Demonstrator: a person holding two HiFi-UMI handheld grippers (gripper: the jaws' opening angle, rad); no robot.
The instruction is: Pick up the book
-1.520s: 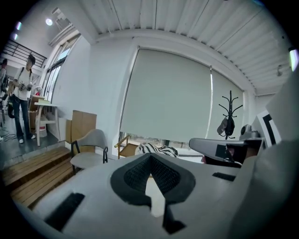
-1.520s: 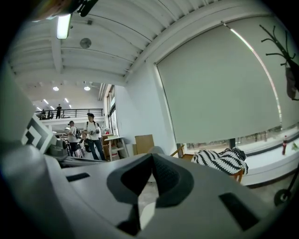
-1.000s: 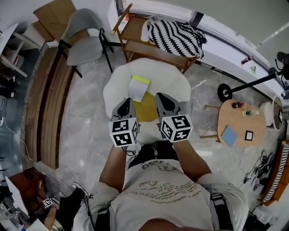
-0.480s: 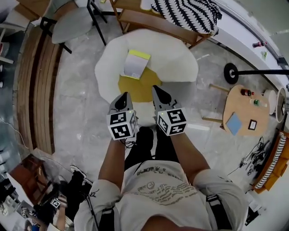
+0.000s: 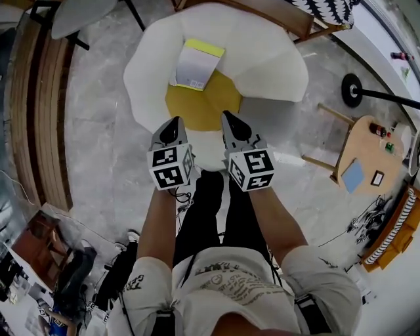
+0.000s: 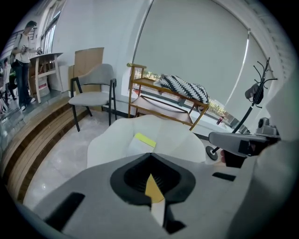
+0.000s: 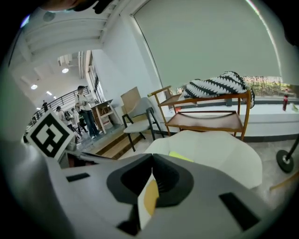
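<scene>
The book, pale cover with a yellow edge, lies on the back part of a white armchair with a yellow seat cushion. Both grippers hang side by side over the chair's front edge and point at the seat, short of the book. My left gripper is shut with nothing in it; in its own view the book shows just beyond the joined tips. My right gripper is also shut and empty. From the right gripper view only the book's yellow strip shows past the jaws.
Behind the armchair stand a wooden bench with a striped cushion and a grey chair. A lamp base and a round wooden side table are at the right. Wooden steps run along the left. People stand far back.
Both grippers have come down together towards the armchair seat, still shut. The book has not moved on the chair.
</scene>
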